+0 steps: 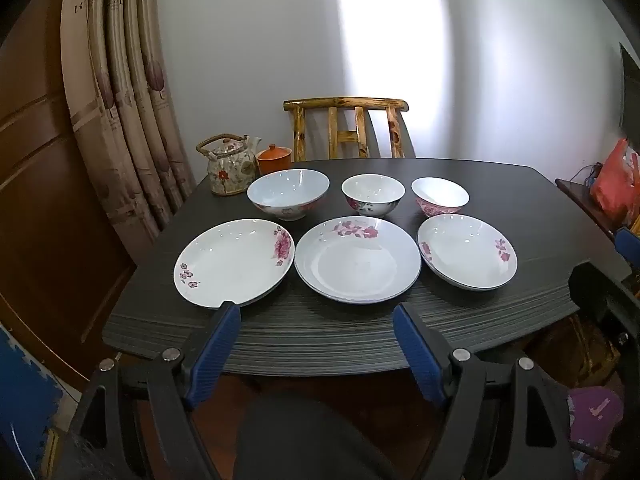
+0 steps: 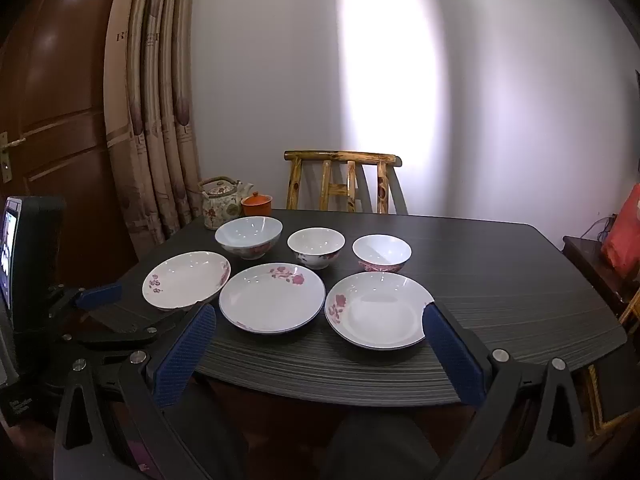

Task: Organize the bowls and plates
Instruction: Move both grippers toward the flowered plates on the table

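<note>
- On the dark table three plates lie in the near row and three bowls stand in the far row, all apart from each other.
- A teapot and an orange cup stand at the far left corner, and a wooden chair is behind the table.
- The left gripper and the right gripper are both wide open and hold nothing, above the near edge.
- Only the right wrist view shows the left gripper from the side, with a small screen.

There's printed lettering on the curtain near its top, but it's too blurred to read; nothing else is lettered.
</note>
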